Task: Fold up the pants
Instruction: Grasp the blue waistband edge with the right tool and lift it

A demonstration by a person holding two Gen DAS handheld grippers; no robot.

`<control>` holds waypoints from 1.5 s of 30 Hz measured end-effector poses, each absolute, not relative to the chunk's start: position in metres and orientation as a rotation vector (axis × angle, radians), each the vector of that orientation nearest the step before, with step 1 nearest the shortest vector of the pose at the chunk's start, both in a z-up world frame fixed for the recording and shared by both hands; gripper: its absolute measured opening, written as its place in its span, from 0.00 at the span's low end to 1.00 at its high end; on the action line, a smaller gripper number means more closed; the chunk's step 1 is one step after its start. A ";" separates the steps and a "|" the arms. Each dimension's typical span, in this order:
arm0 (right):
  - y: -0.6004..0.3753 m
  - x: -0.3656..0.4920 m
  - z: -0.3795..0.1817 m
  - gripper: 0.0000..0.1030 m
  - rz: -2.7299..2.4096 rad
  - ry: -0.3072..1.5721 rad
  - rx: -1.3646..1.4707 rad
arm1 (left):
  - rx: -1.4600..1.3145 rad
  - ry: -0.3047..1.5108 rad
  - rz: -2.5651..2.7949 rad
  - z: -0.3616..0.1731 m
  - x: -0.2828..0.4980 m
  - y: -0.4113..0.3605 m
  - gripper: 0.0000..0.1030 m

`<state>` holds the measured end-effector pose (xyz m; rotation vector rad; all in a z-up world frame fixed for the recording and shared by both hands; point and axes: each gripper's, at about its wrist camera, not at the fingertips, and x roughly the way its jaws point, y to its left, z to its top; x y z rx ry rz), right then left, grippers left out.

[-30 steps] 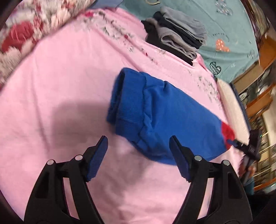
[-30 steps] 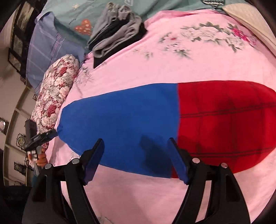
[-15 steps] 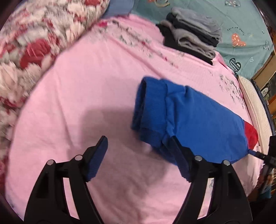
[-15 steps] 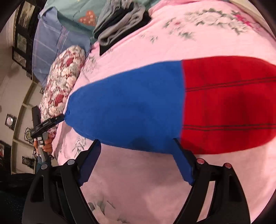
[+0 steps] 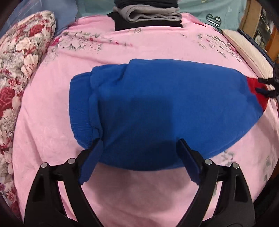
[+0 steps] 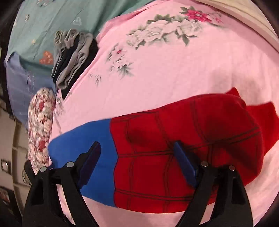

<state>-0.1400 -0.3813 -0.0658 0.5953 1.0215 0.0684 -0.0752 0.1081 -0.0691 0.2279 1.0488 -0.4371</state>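
Blue-and-red pants [image 5: 157, 108] lie flat along the middle of the pink bedspread [image 5: 139, 43]. The left hand-held gripper [image 5: 139, 153], jaws apart, straddles the near hem at the blue waistband end; the right hand-held gripper [image 6: 137, 157], jaws likewise apart, straddles the near edge at the blue-red seam. Neither grips cloth. Risk: closing on one layer only would let the lower leg slip and skew the fold. Beyond the pants, open bedspread extends to the stack of folded clothes [image 5: 148, 15]; the floral pillow [image 5: 19, 69] bounds the waistband side.
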 end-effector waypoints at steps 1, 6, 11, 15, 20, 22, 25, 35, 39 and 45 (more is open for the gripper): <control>-0.375 -0.135 -0.055 0.83 0.084 1.014 0.537 | 0.248 1.046 -0.447 -0.064 -0.078 0.107 0.85; -0.304 -0.075 -0.012 0.83 0.266 0.954 0.169 | 0.262 0.939 -0.525 -0.028 -0.085 0.086 0.86; -0.211 0.006 -0.027 0.83 0.400 0.975 -0.196 | 0.290 0.945 -0.560 -0.044 -0.071 0.048 0.86; -0.171 0.033 -0.062 0.83 0.454 1.003 -0.440 | 0.406 0.968 -0.528 -0.070 -0.082 0.042 0.86; -0.170 0.021 -0.079 0.83 0.689 1.145 -0.416 | 0.328 0.988 -0.569 -0.075 -0.087 0.061 0.87; -0.168 0.003 -0.075 0.83 0.793 1.190 -0.383 | 0.319 0.997 -0.577 -0.077 -0.087 0.064 0.87; -0.163 -0.022 -0.073 0.83 0.875 1.215 -0.361 | 0.321 0.997 -0.580 -0.080 -0.087 0.065 0.87; -0.195 0.017 -0.046 0.83 0.959 1.161 -0.023 | 0.286 0.993 -0.585 -0.083 -0.087 0.072 0.88; -0.200 0.038 -0.067 0.84 1.074 1.303 0.299 | 0.279 0.991 -0.587 -0.084 -0.086 0.073 0.88; -0.166 0.001 -0.074 0.84 1.220 1.440 0.080 | 0.274 0.988 -0.589 -0.084 -0.086 0.073 0.88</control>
